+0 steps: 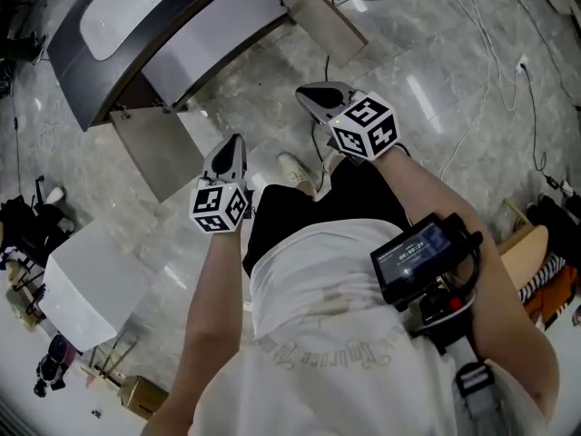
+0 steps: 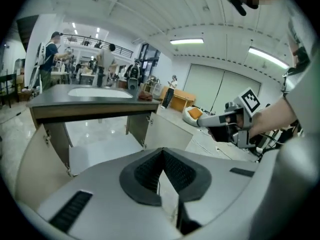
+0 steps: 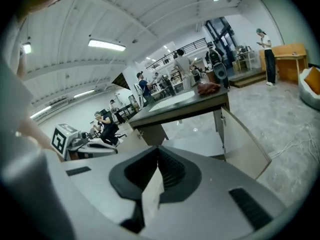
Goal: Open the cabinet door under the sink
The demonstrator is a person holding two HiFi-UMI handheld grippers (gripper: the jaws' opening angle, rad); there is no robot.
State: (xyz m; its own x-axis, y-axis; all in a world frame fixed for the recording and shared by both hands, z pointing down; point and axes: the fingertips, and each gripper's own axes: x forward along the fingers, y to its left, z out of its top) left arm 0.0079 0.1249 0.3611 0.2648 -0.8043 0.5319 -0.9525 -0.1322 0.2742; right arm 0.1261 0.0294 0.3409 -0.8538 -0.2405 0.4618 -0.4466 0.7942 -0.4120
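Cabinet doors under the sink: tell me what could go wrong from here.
1. The left door and right door stand swung wide. The left one juts toward the person's shoe, so a step forward could knock it.
2. Loose cables trail across the floor on the right, a likely trip hazard.
3. The left claw and right claw are shut, empty and away from the doors, so nothing stops a door drifting back.
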